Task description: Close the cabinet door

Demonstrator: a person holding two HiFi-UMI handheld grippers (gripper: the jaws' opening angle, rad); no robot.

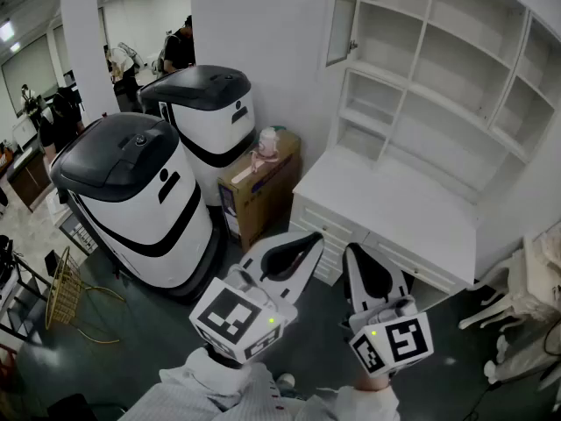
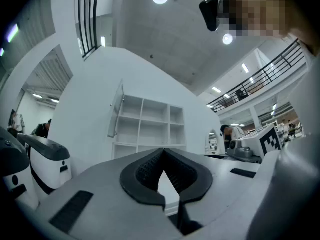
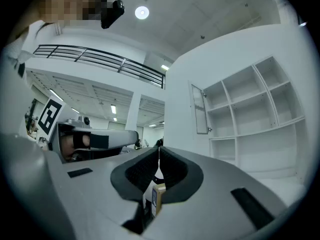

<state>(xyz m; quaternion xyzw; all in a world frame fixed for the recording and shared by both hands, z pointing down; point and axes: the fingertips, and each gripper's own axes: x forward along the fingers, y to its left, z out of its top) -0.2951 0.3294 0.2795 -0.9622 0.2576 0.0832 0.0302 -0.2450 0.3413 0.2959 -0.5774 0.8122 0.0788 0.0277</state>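
A tall white cabinet (image 1: 447,68) with open shelves stands ahead on the right. Its narrow glazed door (image 1: 342,16) at the upper left corner is swung open and sticks out from the front. The left gripper view has the door (image 2: 117,111) left of the shelves, and the right gripper view has the door (image 3: 200,109) ajar too. My left gripper (image 1: 311,239) and right gripper (image 1: 351,251) hang side by side low in the head view, well short of the cabinet. Both are shut with nothing between their jaws, which meet at the tips (image 2: 162,151) (image 3: 159,151).
A white drawer unit (image 1: 394,209) juts out below the shelves. Two large white-and-black machines (image 1: 131,191) (image 1: 206,112) stand at left, a cardboard box (image 1: 259,182) between them and the unit. A yellow wire basket (image 1: 61,288) lies on the floor; white chair (image 1: 526,296) at right. People stand far back.
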